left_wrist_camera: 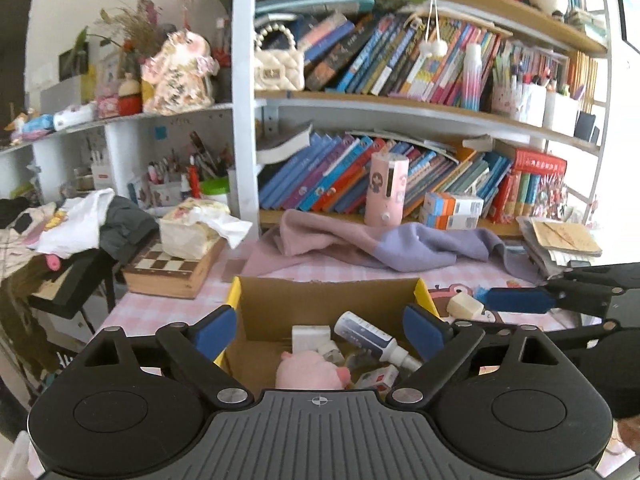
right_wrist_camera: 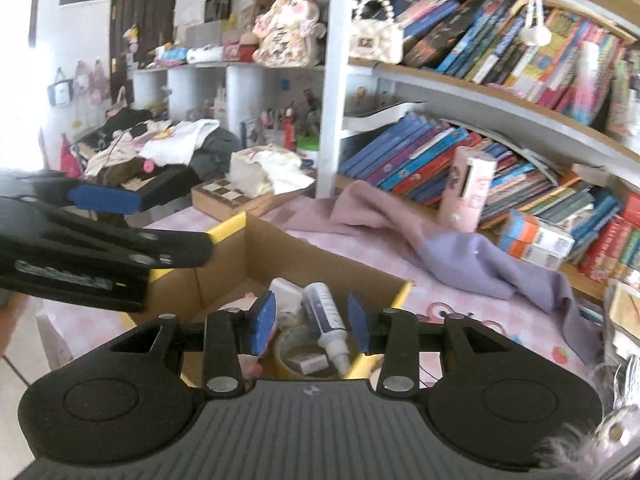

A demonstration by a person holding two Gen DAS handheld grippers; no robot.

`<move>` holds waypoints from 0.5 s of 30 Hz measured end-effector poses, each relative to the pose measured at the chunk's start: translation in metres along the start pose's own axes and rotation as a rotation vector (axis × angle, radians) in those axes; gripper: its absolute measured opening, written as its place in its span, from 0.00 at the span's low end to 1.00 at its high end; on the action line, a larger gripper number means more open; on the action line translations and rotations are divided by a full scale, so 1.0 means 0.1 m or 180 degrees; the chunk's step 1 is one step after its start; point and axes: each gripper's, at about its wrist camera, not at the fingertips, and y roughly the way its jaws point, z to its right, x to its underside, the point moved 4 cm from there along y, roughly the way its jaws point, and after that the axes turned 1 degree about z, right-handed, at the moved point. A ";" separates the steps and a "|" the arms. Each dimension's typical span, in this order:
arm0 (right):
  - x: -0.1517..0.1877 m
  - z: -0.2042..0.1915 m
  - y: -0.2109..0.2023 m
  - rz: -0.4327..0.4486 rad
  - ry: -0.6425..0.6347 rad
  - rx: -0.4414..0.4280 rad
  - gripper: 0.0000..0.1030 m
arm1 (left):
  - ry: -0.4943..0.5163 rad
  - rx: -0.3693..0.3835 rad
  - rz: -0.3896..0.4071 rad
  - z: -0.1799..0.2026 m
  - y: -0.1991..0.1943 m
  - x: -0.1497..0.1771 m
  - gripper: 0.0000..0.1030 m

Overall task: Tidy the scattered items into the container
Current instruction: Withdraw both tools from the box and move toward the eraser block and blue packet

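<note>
The cardboard box (left_wrist_camera: 328,304) is sitting on the pink checked worktop (left_wrist_camera: 168,304), already holding a white bottle (left_wrist_camera: 370,338), a pink plush (left_wrist_camera: 308,372), a tape roll (right_wrist_camera: 296,350) and small packets, which suggests sorting is well advanced. The left gripper (left_wrist_camera: 320,332) is hovering over it with jaws wide apart and empty, judged a release posture. The right gripper (right_wrist_camera: 312,320) is hanging narrowly parted, gripping nothing, while a small cream object (left_wrist_camera: 464,306) is lying outside the box.
</note>
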 end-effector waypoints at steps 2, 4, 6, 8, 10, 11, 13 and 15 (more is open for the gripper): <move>0.05 0.00 -0.12 0.0034 0.0042 0.0075 0.37 | 0.0007 -0.0054 0.0045 -0.01 -0.13 0.05 0.93; 0.10 0.00 -0.23 0.0070 0.0091 0.0154 0.37 | 0.0023 -0.0121 0.0087 -0.03 -0.25 0.12 0.94; 0.18 -0.01 -0.35 0.0100 0.0145 0.0241 0.37 | 0.0030 -0.0163 0.0084 -0.05 -0.35 0.19 0.94; 0.26 -0.02 -0.46 0.0124 0.0197 0.0325 0.37 | 0.0017 -0.0183 0.0041 -0.09 -0.44 0.28 0.95; 0.33 -0.03 -0.56 0.0142 0.0231 0.0408 0.38 | -0.0017 -0.0205 0.0010 -0.12 -0.51 0.37 0.95; 0.38 -0.04 -0.61 0.0143 0.0250 0.0445 0.38 | -0.0044 -0.0220 -0.0007 -0.13 -0.55 0.41 0.95; 0.46 -0.07 -0.68 0.0125 0.0279 0.0490 0.38 | -0.0101 -0.0239 -0.0038 -0.16 -0.63 0.51 0.95; 0.55 -0.11 -0.74 0.0087 0.0290 0.0508 0.38 | -0.0128 -0.0243 -0.0069 -0.16 -0.69 0.60 0.95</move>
